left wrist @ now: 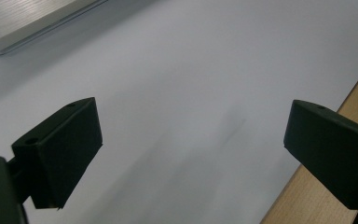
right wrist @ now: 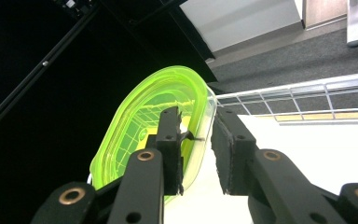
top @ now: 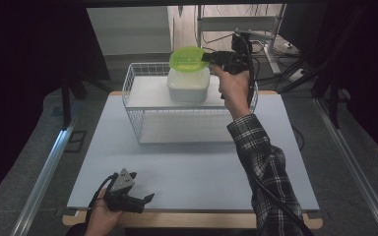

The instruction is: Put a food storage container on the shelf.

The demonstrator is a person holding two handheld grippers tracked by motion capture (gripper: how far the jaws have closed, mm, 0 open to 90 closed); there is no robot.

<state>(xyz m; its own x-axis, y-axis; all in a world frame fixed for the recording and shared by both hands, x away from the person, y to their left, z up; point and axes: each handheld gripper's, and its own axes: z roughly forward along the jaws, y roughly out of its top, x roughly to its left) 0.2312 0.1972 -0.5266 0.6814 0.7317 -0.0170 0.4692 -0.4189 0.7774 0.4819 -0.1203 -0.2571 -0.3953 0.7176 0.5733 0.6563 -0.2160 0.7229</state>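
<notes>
A translucent green lid [top: 188,59] sits tilted on top of a white tub [top: 188,87] inside a white wire basket [top: 134,101] at the back of the table. My right gripper [top: 208,57] reaches the lid's right edge from the side. In the right gripper view the green lid [right wrist: 135,126] has its rim between the jaws of the right gripper [right wrist: 198,126]: one jaw is inside it, the other outside, and a gap shows beside the rim. My left gripper [top: 145,201] stands open and empty over the pale mat near the front edge; the left gripper [left wrist: 191,126] has nothing between its jaws.
The pale mat [top: 192,167] lies on a wooden table whose edge [left wrist: 317,196] runs just beside the left gripper. A metal rail [top: 44,167] flanks the table on the left. Behind the basket stands a metal frame with cables [top: 270,44].
</notes>
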